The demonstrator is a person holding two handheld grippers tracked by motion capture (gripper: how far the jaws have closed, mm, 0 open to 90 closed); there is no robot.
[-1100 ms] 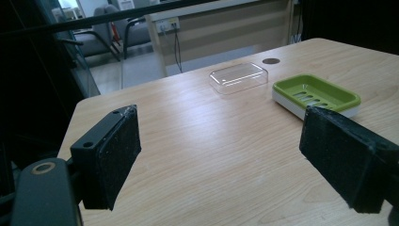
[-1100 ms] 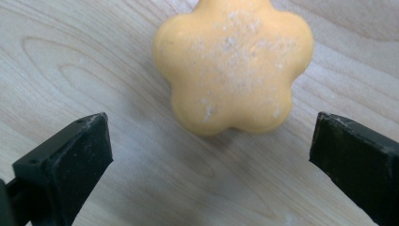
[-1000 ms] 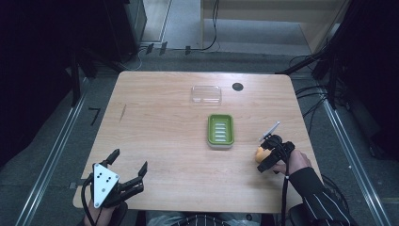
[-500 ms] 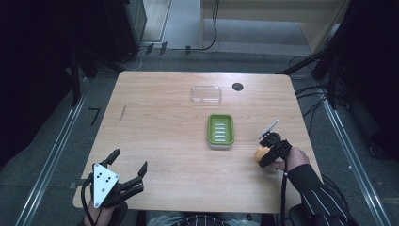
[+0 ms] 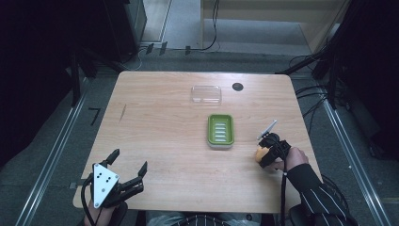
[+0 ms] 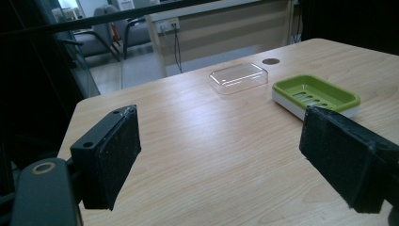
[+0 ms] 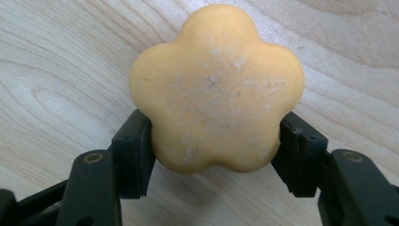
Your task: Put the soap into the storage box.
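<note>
An orange flower-shaped soap (image 7: 216,89) fills the right gripper view, clamped between the two black jaws of my right gripper (image 7: 216,157), which is shut on it just above the wood. In the high view that gripper (image 5: 264,155) sits at the table's right side with the soap (image 5: 260,153) showing at its tip, a short way right of a green soap dish (image 5: 220,131). My left gripper (image 5: 127,162) rests open near the front left corner. Its own view shows the wide-apart pads (image 6: 110,155), the green dish (image 6: 315,94) and a clear lid (image 6: 239,77) beyond.
A clear plastic lid (image 5: 206,94) lies at the back middle of the wooden table (image 5: 160,122), beside a dark round hole (image 5: 237,86). Cables and dark stands surround the table. A striped sleeve (image 5: 320,193) comes in at the lower right.
My right gripper has shifted slightly right and toward the front with the soap held in it. The left gripper has stayed put.
</note>
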